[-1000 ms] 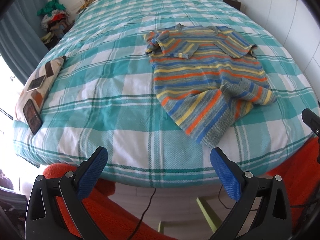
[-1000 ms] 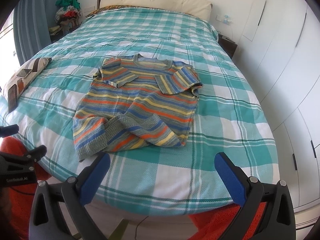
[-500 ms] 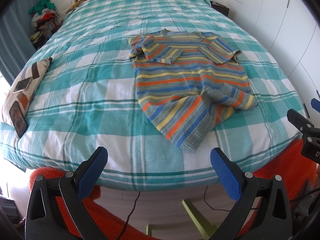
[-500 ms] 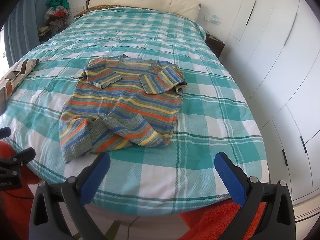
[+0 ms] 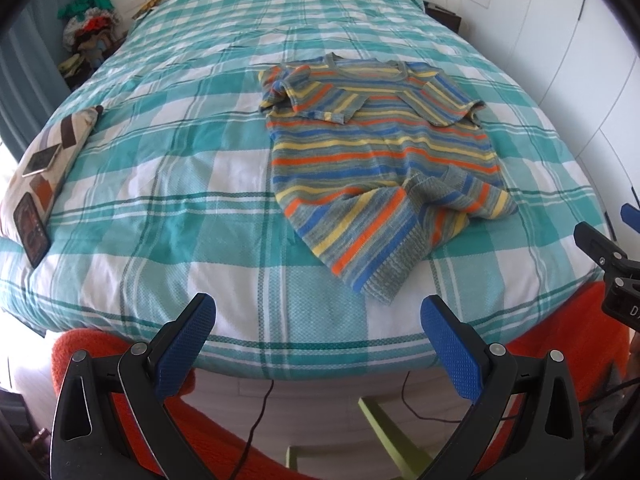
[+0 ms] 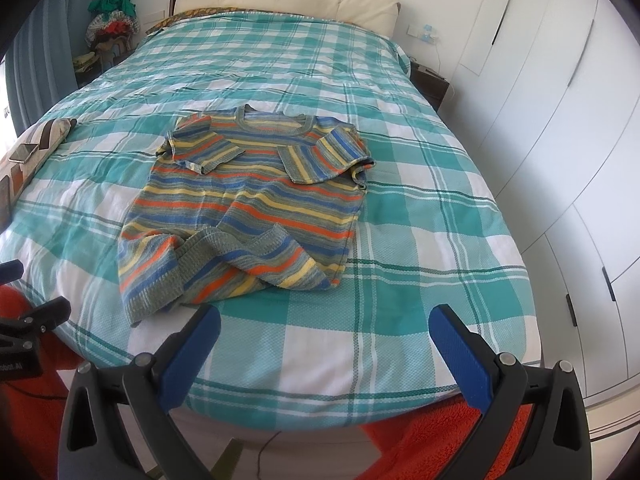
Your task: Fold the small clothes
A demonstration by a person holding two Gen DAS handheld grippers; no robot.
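A small striped knit sweater [image 5: 384,152] lies on the bed, neck towards the headboard, both sleeves folded in over the chest, its hem rumpled and partly turned up at the near right. It also shows in the right wrist view [image 6: 248,204]. My left gripper [image 5: 316,312] is open and empty, held off the foot of the bed, below and left of the hem. My right gripper [image 6: 324,322] is open and empty, just short of the hem at the bed's foot edge.
The bed carries a teal and white checked cover [image 5: 168,184]. A patterned cushion [image 5: 52,160] with two phones on it lies at the left edge. An orange rug [image 6: 436,444] covers the floor at the foot. White wardrobes [image 6: 560,120] stand to the right.
Both grippers have drawn back from the bed and risen a little, so the sweater sits farther off. The sweater itself has not moved. Both stay open.
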